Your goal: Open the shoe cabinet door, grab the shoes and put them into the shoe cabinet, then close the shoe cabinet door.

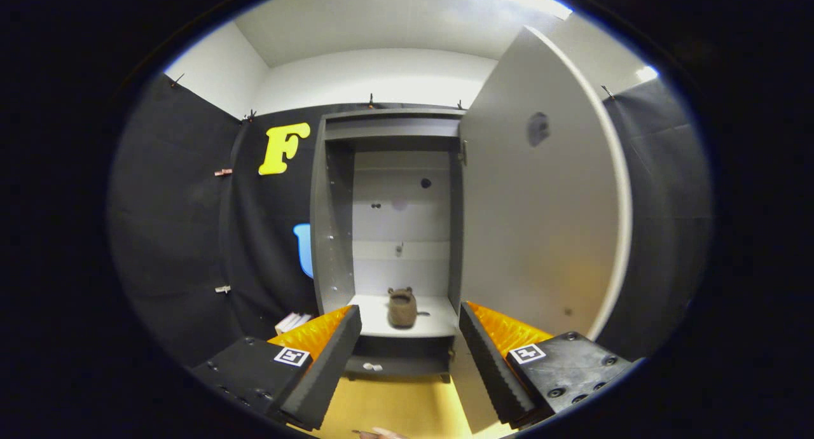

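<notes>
Inside the shoe cabinet, on its bottom shelf, sits a brown shoe; door swung open, gripper spread empty, so closing remains

This is a staged recording booth, not a lived-in home. Black cloth hangs as walls on both sides and behind, fastened along its top edge with small clips, and plain white walls and a white ceiling rise above it under bright overhead light. A single grey shoe cabinet stands against the back cloth on a bare yellowish floor, its door swung open to the right. Inside, one small brown shoe sits on the pale lower shelf. The gripper carries printed square marker tags, its fingers spread apart and empty.
</notes>
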`<state>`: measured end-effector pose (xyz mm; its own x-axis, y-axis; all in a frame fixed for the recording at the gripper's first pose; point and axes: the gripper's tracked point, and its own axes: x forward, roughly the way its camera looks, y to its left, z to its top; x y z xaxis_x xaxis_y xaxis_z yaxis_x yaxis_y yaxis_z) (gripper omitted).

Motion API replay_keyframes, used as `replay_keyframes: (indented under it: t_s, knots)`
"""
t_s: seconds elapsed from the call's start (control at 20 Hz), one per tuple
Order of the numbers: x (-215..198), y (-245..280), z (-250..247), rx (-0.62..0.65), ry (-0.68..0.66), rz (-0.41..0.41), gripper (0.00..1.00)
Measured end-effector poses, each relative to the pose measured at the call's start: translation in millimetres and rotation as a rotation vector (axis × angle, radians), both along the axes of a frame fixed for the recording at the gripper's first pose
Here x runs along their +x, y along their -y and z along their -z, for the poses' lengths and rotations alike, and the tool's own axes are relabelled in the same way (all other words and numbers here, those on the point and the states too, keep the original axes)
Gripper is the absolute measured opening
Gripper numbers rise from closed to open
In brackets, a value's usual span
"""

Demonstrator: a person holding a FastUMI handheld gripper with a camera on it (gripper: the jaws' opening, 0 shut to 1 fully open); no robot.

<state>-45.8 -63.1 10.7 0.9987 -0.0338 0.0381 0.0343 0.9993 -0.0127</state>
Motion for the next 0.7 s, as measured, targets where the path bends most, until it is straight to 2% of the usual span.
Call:
replay_keyframes:
  t_s: [0.3, 0.7]
  knots:
    - [-63.0, 69.3, -5.0, -0.011, 0.046, 0.017, 0.98]
    - [-65.6, 155.3, -6.8, -0.009, 0.044, 0.105, 0.98]
